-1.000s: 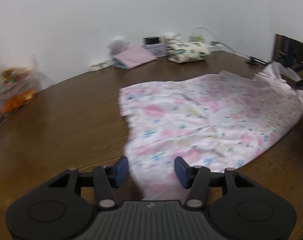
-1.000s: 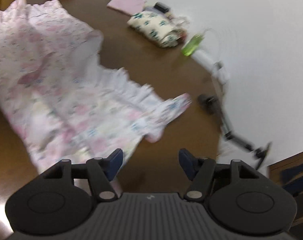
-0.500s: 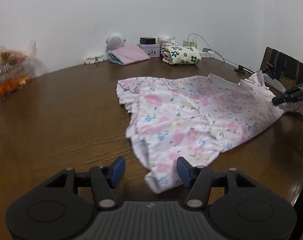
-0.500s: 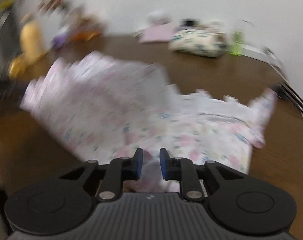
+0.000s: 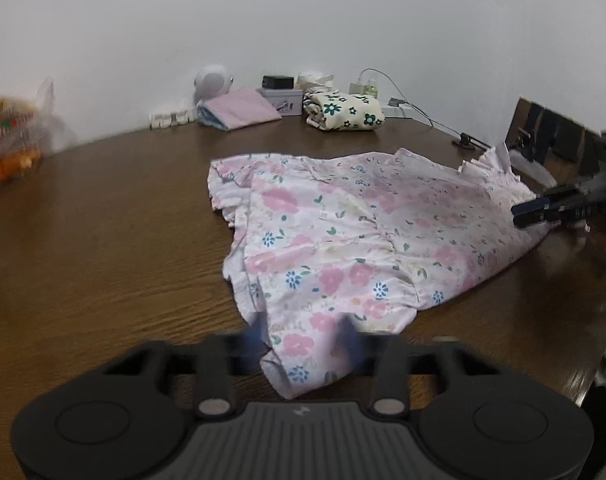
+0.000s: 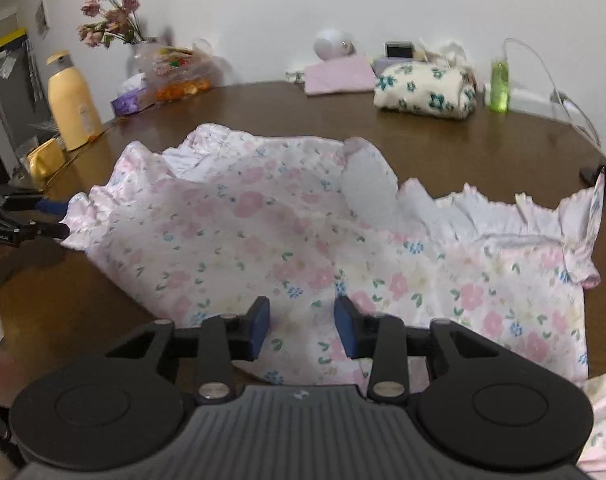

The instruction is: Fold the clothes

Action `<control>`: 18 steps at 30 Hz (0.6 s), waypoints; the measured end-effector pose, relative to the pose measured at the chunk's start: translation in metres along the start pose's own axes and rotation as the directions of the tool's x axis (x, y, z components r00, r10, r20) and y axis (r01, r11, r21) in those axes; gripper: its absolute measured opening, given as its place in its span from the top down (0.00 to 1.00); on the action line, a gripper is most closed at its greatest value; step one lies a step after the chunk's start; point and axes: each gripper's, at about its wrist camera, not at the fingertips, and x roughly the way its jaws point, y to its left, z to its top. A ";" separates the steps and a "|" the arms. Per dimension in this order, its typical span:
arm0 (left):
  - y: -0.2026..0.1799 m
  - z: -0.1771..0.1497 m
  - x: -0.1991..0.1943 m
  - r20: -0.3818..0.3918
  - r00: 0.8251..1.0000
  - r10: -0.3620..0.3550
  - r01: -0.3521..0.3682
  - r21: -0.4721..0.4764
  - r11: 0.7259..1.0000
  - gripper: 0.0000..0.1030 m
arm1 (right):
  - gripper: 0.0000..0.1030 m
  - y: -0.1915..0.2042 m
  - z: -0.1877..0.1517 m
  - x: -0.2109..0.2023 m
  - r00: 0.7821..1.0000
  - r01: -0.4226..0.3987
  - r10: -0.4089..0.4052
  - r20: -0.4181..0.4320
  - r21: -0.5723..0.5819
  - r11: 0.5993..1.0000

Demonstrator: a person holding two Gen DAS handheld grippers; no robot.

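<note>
Left wrist view has the left gripper [image 5: 301, 334] low over the near corner of the floral garment [image 5: 343, 236], its blue fingers [image 5: 259, 330] smeared by blur as they have just been closing, with the cloth's corner lying between them; whether the pads already press on it I cannot tell. Beyond those fingers the garment spreads flat over the brown tabletop [image 5: 103, 248], and at its far right edge the right gripper [image 5: 543, 208] reaches in at the frilled hem. Right wrist view shows the right gripper's fingers [image 6: 259, 326] parted to a moderate gap, having just been opening, with the garment's near edge between them but clear of both pads. Ahead of them the cloth is rumpled, one flap turned up to show its pale underside. Far past the fingers, by the wall, lie a folded flower-print bundle [image 6: 423, 92] and a folded pink cloth [image 6: 339, 76]
</note>
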 end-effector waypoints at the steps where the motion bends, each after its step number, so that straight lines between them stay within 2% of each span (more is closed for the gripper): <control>1: -0.001 0.000 0.001 -0.002 1.000 -0.006 0.006 0.011 1.000 0.93 | 0.76 0.000 -0.002 0.001 1.000 0.009 -0.009 0.003 -0.001 1.000; 2: -0.003 0.000 0.002 -0.003 1.000 -0.012 0.012 0.023 1.000 0.93 | 0.84 0.002 -0.003 -0.001 1.000 0.021 -0.021 -0.001 -0.017 1.000; 4: -0.006 0.001 0.003 -0.006 1.000 -0.024 0.025 0.046 0.999 0.97 | 0.88 0.005 -0.005 -0.003 1.000 0.028 -0.028 -0.006 -0.057 0.998; 11: -0.011 -0.007 -0.010 -0.045 0.997 -0.067 0.071 0.098 0.993 0.98 | 0.89 0.014 -0.017 -0.022 0.999 0.016 -0.020 -0.029 -0.117 0.993; 14: 0.000 0.000 -0.024 0.004 1.000 -0.001 0.001 0.079 0.997 0.85 | 0.89 0.018 -0.015 -0.031 0.996 0.016 -0.028 -0.087 -0.138 0.990; 15: 0.006 0.006 -0.029 0.031 0.999 0.018 -0.020 0.059 0.998 0.80 | 0.89 0.020 -0.012 -0.036 0.996 0.028 -0.040 -0.081 -0.144 0.989; 16: 0.009 0.013 -0.035 0.057 0.998 0.020 -0.022 0.039 0.999 0.72 | 0.89 0.022 -0.008 -0.040 0.996 0.041 -0.052 -0.072 -0.150 0.988; 18: 0.007 0.029 -0.043 0.144 0.989 -0.033 0.029 0.030 0.999 0.65 | 0.89 0.031 0.003 -0.048 0.999 0.038 -0.043 -0.026 -0.170 0.985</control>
